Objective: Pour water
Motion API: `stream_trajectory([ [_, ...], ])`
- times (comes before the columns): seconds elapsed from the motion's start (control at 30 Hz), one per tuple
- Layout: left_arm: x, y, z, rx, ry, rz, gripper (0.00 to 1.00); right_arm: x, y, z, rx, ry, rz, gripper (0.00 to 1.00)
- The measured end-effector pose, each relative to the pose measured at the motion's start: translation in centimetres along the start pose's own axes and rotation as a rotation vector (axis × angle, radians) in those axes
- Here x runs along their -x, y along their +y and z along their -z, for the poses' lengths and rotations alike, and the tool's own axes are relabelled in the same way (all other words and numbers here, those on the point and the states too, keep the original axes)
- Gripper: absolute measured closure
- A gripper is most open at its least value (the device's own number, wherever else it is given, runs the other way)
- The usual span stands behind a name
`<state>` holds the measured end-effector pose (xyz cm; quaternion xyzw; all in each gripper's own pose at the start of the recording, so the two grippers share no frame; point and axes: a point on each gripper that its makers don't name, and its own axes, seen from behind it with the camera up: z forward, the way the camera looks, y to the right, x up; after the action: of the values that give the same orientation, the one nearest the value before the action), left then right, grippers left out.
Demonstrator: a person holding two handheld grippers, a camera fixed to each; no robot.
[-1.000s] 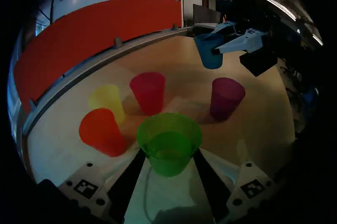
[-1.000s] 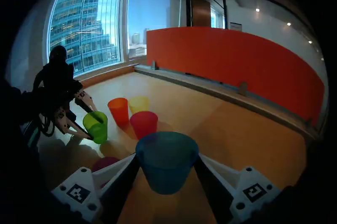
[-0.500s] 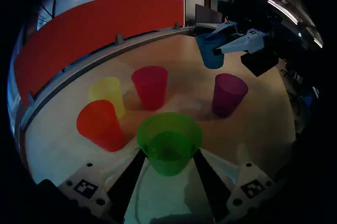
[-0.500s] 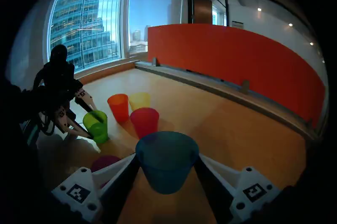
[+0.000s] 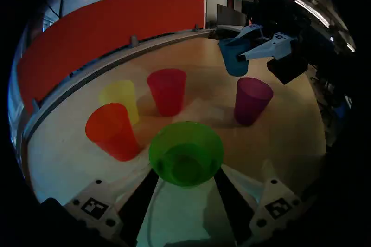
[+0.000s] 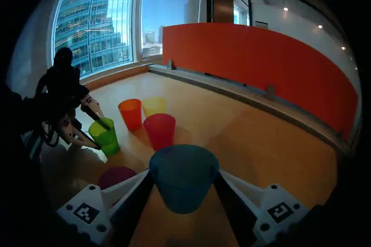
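Cups in both grippers, so take the red cup point(image 5: 167, 90) on the table point(image 5: 287, 131) as your marker. Your left gripper point(image 5: 185, 176) is closed to cup width, both fingers pressing the sides of the green cup point(image 5: 185, 152), which sits on the near side of the red cup in the left gripper view. Its mouth faces up and you're looking right down into it. I can't tell whether there's water inside.

Your right gripper point(image 6: 184, 189) is clamped the same way on the blue cup point(image 6: 184, 175), a finger on each side. In the left gripper view that blue cup hangs in the air beyond the red cup and off to its right.

Three more cups stand upright on the table in that view. The yellow cup point(image 5: 119, 98) is just left of the red cup. The orange cup point(image 5: 111, 131) is left of it too, and nearer to you. The purple cup point(image 5: 252, 99) stands to the red cup's right, well apart, below the blue cup.
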<state>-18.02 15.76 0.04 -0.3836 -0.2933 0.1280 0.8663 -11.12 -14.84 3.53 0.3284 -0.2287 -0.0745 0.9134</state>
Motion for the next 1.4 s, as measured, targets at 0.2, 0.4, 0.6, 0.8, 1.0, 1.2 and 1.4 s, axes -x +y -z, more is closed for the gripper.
stream_trajectory([
  [0.2,0.2,-0.1,0.0,-0.017,-0.010,-0.021,0.18,0.2,0.0,-0.1,0.003,-0.005,-0.001,0.11],
  [0.4,0.8,-0.2,0.1,-0.027,-0.042,-0.045,0.15,0.8,-0.1,-0.3,0.002,-0.016,0.002,0.11],
  [0.6,1.4,-0.1,0.8,-0.027,-0.056,-0.045,0.15,1.5,-0.3,-0.7,-0.002,-0.030,0.000,0.11],
  [0.8,2.2,-0.6,1.7,-0.049,-0.062,-0.033,0.15,2.7,-0.6,-1.3,-0.007,-0.054,-0.004,0.11],
  [1.0,2.4,-0.7,3.0,-0.064,-0.044,-0.012,0.15,3.9,-0.7,-1.7,-0.004,-0.076,-0.006,0.10],
  [1.2,2.6,-0.9,3.9,-0.076,-0.032,0.012,0.15,4.6,-0.6,-1.8,-0.003,-0.087,-0.012,0.10],
  [1.4,2.5,-1.0,4.3,-0.084,-0.016,0.031,0.15,5.5,-0.2,-1.9,0.009,-0.102,-0.003,0.11],
])
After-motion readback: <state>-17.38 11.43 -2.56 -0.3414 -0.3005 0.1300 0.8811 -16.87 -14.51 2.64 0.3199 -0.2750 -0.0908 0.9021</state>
